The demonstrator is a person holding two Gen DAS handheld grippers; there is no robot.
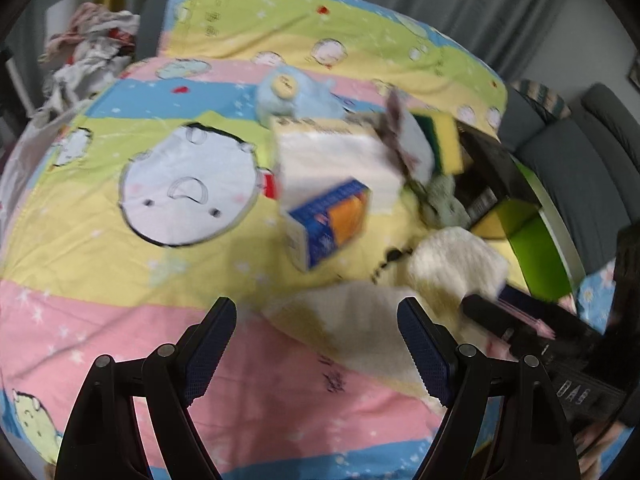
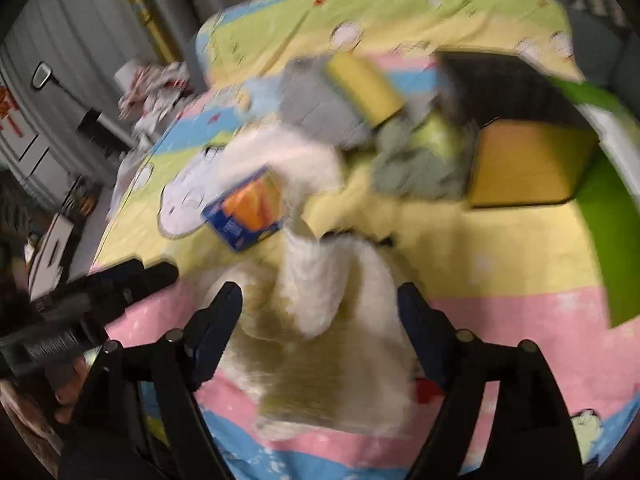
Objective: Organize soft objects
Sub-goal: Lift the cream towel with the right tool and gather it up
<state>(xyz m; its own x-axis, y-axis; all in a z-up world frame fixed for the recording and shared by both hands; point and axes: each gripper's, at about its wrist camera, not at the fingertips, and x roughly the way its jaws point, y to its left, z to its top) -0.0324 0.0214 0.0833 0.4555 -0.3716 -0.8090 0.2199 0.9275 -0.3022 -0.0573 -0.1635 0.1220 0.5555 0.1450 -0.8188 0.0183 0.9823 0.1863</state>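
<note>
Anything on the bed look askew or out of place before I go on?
Yes. The blue-and-orange box lies tipped at an angle against the white tissue pack, and the cream fluffy cloth sprawls crumpled across the bedspread.

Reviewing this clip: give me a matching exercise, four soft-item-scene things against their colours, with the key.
Things:
1. plush toy
2. sponge
3. small box
4. fluffy cloth between the right claw's open fingers

Colours:
A. cream white
B. yellow with a green side
C. light blue
D. dark blue and orange

Pairs: 1-C, 2-B, 3-D, 4-A
</note>
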